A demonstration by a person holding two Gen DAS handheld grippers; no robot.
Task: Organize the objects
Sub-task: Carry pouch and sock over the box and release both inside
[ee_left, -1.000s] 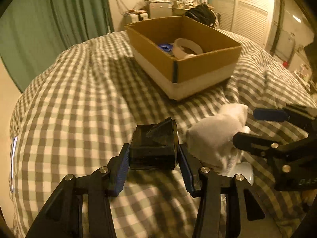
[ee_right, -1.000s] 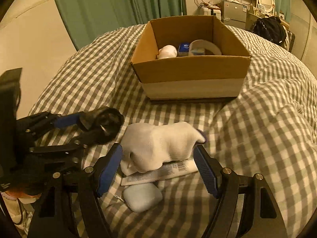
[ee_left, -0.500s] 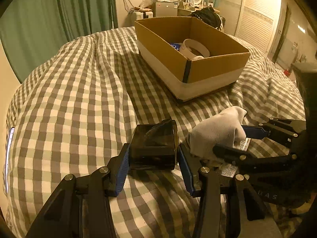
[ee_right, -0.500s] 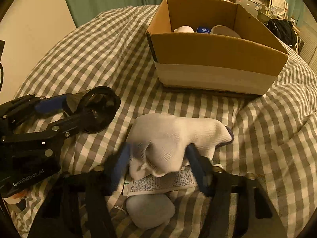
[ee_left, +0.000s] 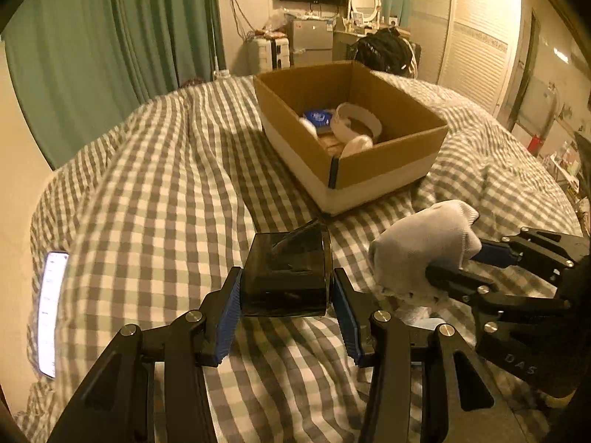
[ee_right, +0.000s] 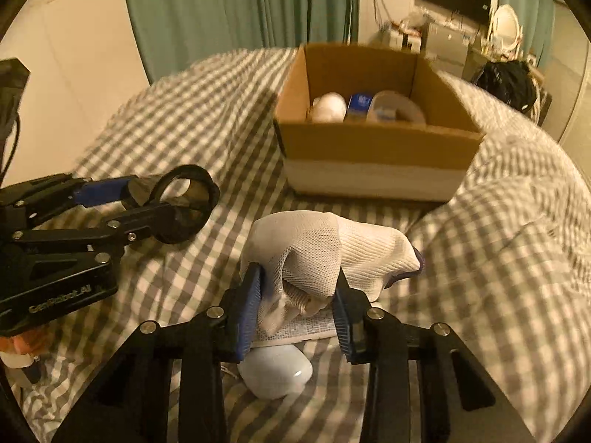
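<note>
Dark cup (ee_left: 286, 275): smoky translucent tumbler lying on its side between the pads of the left gripper (ee_left: 287, 304); both blue pads press on its wall, mouth turned to the right. Appears lifted just off the checked bedcover (ee_left: 155, 184), though contact underneath is hidden.
White sock (ee_right: 317, 254): bunched knit bundle pinched at its near end by the right gripper (ee_right: 298, 297); the claw is narrowed onto the fabric, and the far end sags toward the cover.
Step in hand: judged to be carrying both items to the box.
How to do it well: keep the squeeze on the cup even, since a smooth curved wall can roll out of flat pads; raise it above the box's near rim before moving across. Lift the sock enough that the drooping end clears the rim, and release only once it is inside.
Risk: the two grippers sit close together; sending them in one at a time would avoid a knock.
Cardboard box (ee_left: 391, 155): open-topped, well ahead on the bed, white band around its base.
Box contents: a white ring-shaped piece (ee_left: 356, 120), a blue packet (ee_left: 317, 116), a rounded white item (ee_right: 328, 107).
Left behind: a printed leaflet (ee_right: 295, 326) and a pale pebble-shaped case (ee_right: 275, 374) under the right gripper.
Far left: a lit phone (ee_left: 51, 313) at the bed's edge.
</note>
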